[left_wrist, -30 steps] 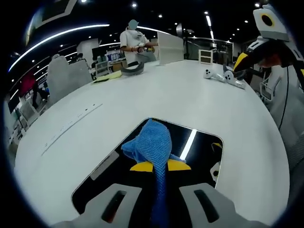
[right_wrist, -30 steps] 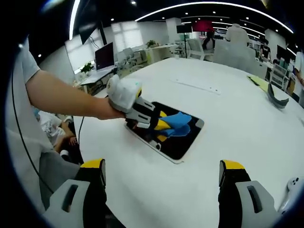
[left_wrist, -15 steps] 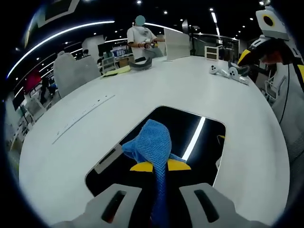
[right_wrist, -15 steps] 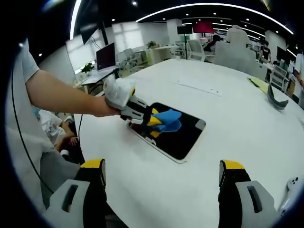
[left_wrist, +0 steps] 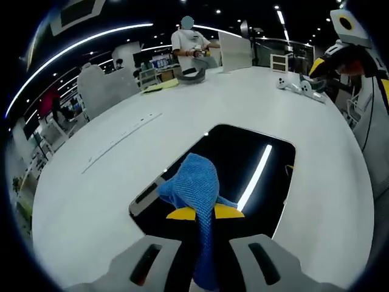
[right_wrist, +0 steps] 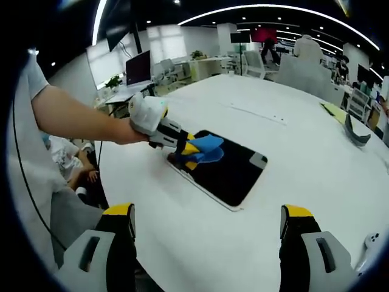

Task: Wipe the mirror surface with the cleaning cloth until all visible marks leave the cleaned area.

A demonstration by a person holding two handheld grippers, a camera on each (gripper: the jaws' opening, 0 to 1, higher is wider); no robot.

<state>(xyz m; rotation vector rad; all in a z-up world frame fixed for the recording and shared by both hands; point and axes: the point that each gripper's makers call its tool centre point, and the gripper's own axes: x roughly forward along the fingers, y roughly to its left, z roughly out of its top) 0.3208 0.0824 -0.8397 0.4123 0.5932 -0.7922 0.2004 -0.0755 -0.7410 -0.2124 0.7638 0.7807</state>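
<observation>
Mirror (left_wrist: pixel 243 155) is the dark rectangular slab lying flat on my big white table (left_wrist: pixel 121 182), and it's reflecting a bright ceiling light strip. In the right gripper view the same mirror (right_wrist: pixel 234 173) sits out in the middle of the table (right_wrist: pixel 292 182), well ahead of my right gripper (right_wrist: pixel 206 243), whose 2 yellow-tipped jaws stand wide apart with nothing between them, hovering off the mirror.

My left gripper (left_wrist: pixel 205 213) is clenched on the blue cleaning cloth (left_wrist: pixel 194 188), which bunches up over the yellow jaw tips and rests on the near end of the glass. From the other side I can see that left gripper (right_wrist: pixel 182 146) with the cloth (right_wrist: pixel 203 146) pressed at the mirror's end closest to the person's arm (right_wrist: pixel 79 118).

Compared with 1 second ago, the cloth has dragged back along the glass: it was sitting around the middle of the mirror, now it's at the near edge, so way more bare dark glass shows ahead of it in the left gripper view. Grip on the cloth looks unchanged. Right gripper hasn't budged, same spread.

Further off on the table there are a couple of white controllers (left_wrist: pixel 295 85), and a person (left_wrist: pixel 191 45) stands at the far edge.
</observation>
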